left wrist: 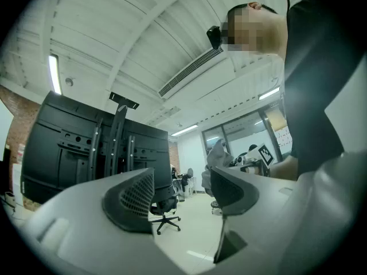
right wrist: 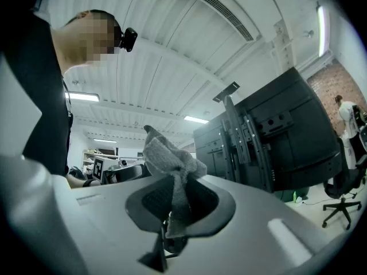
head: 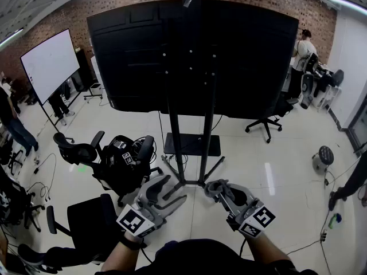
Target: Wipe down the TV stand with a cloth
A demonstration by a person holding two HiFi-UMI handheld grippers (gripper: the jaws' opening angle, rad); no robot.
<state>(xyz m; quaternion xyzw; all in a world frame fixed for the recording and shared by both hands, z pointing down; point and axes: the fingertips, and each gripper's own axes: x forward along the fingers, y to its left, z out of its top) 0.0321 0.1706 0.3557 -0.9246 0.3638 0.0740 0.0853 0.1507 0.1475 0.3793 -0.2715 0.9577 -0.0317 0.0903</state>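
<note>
TV stand (head: 189, 125) stands far, centre, apparently not yet wiped. The right gripper (head: 221, 191) clenches the cloth (right wrist: 171, 156); the left gripper (head: 172, 191) gapes empty. Approach is in hand: next, carry the cloth forward onto its post.

Bright ceiling strips, floor glare — fisheye-warped edges

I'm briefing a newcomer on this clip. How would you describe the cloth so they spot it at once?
Start at the tall black TV stand mid-room; two grippers are held out before it. The cloth is the crumpled grey rag pinched in the right gripper, whose jaws are shut on it. The left gripper is open and empty.
</note>
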